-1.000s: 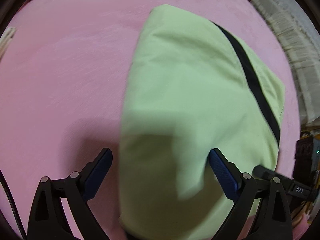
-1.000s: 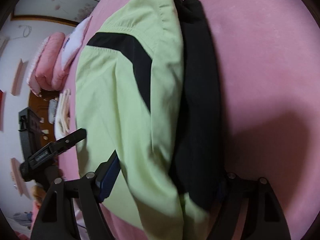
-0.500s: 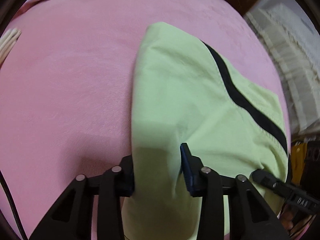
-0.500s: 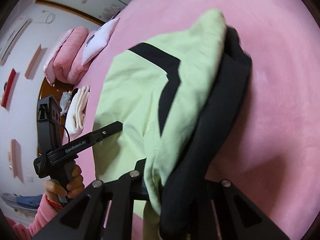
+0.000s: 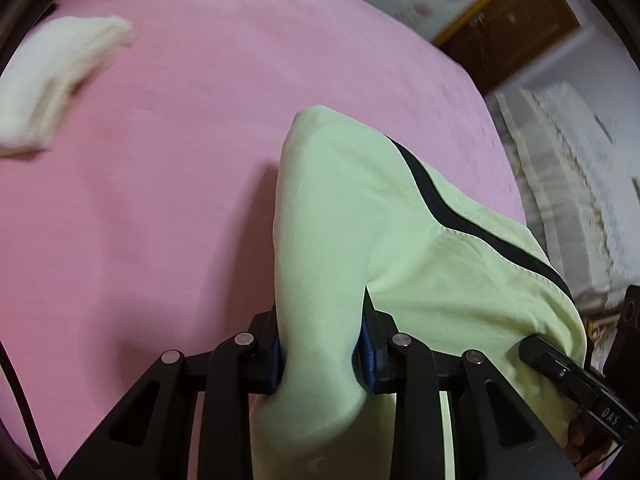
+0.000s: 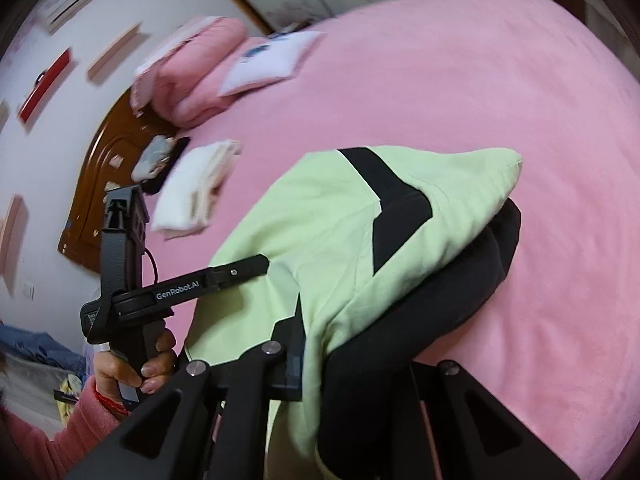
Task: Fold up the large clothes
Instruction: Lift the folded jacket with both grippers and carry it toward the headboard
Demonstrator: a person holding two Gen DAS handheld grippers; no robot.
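Here both grippers, left gripper closing and right gripper, seemingly pinch the green garment.

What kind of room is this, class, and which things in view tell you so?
Most likely a bedroom: a wide pink bed, folded pink bedding with a white pillow by a wooden headboard.

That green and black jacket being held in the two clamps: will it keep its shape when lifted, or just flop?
Probably flop: the jacket sags and drapes from where the left gripper and right gripper pinch it. It seems light, since thin bunched folds carry it. The black lining hanging loose beneath the green suggests layers may slide apart.
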